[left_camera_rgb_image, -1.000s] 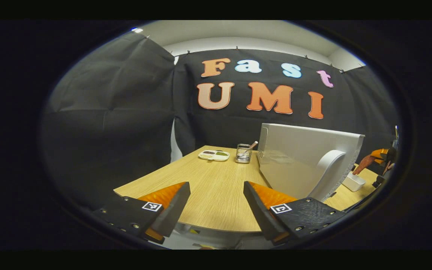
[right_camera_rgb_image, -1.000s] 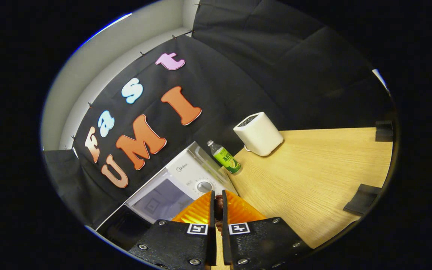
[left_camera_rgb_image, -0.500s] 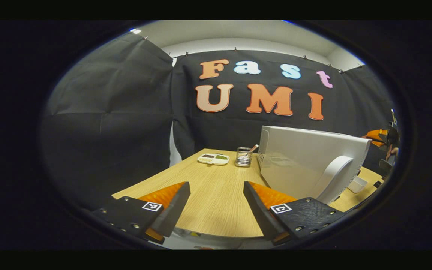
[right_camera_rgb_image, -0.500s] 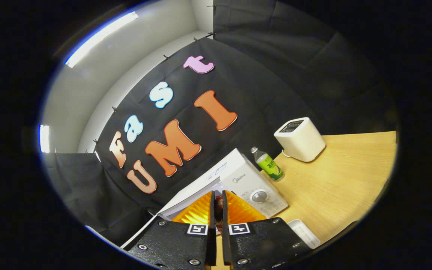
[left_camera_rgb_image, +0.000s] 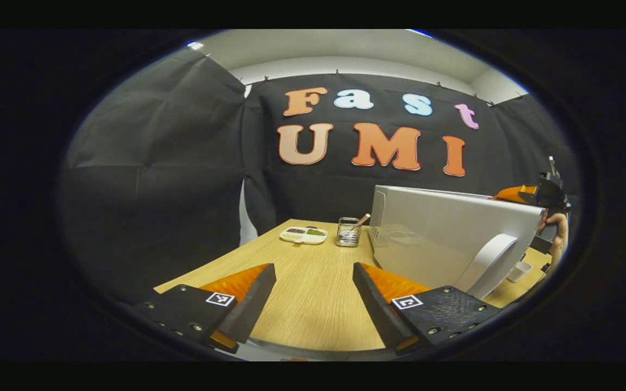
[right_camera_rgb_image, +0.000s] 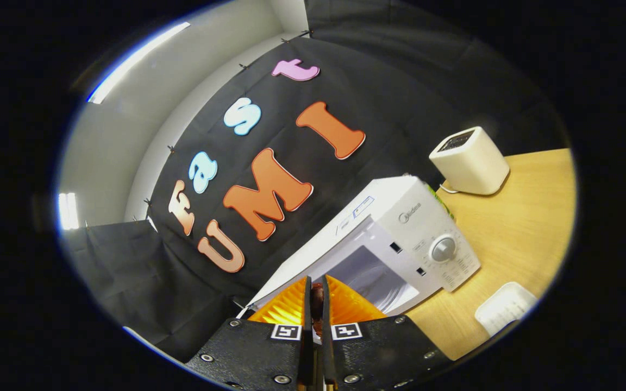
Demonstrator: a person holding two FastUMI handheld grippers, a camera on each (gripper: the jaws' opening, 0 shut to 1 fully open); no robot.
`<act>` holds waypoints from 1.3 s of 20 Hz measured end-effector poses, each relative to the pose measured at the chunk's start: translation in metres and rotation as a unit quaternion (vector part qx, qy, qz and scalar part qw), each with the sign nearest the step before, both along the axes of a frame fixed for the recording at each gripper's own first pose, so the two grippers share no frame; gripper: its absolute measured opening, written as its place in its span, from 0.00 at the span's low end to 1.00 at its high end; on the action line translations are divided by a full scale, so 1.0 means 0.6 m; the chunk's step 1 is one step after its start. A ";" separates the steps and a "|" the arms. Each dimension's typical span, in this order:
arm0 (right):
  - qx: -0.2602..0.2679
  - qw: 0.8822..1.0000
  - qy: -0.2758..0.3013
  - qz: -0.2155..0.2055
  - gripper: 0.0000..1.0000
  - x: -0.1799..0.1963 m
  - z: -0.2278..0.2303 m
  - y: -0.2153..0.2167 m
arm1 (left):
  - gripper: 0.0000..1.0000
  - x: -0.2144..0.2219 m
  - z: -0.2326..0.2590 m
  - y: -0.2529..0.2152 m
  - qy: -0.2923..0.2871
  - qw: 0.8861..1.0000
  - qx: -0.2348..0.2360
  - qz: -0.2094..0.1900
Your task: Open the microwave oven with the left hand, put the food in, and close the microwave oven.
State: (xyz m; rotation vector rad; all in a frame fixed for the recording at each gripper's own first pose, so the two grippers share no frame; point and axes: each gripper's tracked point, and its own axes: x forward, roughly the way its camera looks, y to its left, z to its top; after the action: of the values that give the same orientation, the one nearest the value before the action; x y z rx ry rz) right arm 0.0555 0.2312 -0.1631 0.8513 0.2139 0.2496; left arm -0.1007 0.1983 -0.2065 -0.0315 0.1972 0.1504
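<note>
The white microwave (right_camera_rgb_image: 400, 239) stands on the wooden table (right_camera_rgb_image: 514, 239) with its cavity (right_camera_rgb_image: 373, 277) open. In the left gripper view its swung-out door (left_camera_rgb_image: 443, 233) shows from outside, with the curved handle (left_camera_rgb_image: 489, 263) near my right finger. My left gripper (left_camera_rgb_image: 313, 296) is open and holds nothing, low over the table (left_camera_rgb_image: 302, 282) left of the door. My right gripper (right_camera_rgb_image: 315, 285) is shut on a small dark piece of food (right_camera_rgb_image: 317, 297), held in front of the cavity. It also appears above the door's far edge (left_camera_rgb_image: 533, 193), with a hand (left_camera_rgb_image: 558, 231) behind it.
A white box-shaped appliance (right_camera_rgb_image: 470, 161) sits behind the microwave, and a green bottle (right_camera_rgb_image: 439, 200) peeks out beside it. A small white tray (right_camera_rgb_image: 503, 315) lies in front of the oven's dial side. A divided dish (left_camera_rgb_image: 303, 234) and a glass jar (left_camera_rgb_image: 348, 232) stand at the table's far end.
My right gripper has risen with the food and swung toward the microwave's open cavity, which now shows ahead of it. My left gripper has drifted slightly and stays open.
</note>
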 end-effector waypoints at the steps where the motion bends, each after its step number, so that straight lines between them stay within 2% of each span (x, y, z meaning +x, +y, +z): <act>1: 0.009 1.000 0.006 -0.006 0.06 0.012 -0.009 0.012 | 0.88 0.002 -0.001 -0.001 0.001 1.000 -0.002 -0.001; 6: 0.035 0.999 0.025 -0.026 0.06 0.053 -0.044 0.067 | 0.89 0.009 -0.009 0.001 0.005 1.000 -0.006 -0.011; 13: 0.038 0.996 0.049 -0.058 0.06 0.121 -0.114 0.110 | 0.88 0.011 -0.001 0.020 -0.004 1.000 -0.013 -0.003; 17: 0.024 0.994 0.062 -0.085 0.06 0.172 -0.160 0.128 | 0.88 0.004 0.011 0.031 -0.013 1.000 0.001 0.003; 21: -0.029 0.994 0.065 -0.082 0.10 0.200 -0.184 0.144 | 0.88 0.001 0.008 0.039 -0.012 1.000 -0.005 0.010; 24: -0.099 0.989 0.058 -0.090 0.16 0.212 -0.189 0.124 | 0.88 0.004 0.005 0.038 -0.008 1.000 -0.007 0.011; 26: -0.147 0.983 0.058 -0.088 0.30 0.216 -0.192 0.108 | 0.89 0.004 0.011 0.036 -0.010 1.000 -0.007 0.011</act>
State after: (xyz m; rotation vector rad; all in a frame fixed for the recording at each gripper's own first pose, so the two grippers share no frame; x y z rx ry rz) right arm 0.1850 0.2963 -0.2783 0.5870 0.2758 0.0004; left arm -0.0983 0.2199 -0.2001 -0.0487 0.1773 0.1708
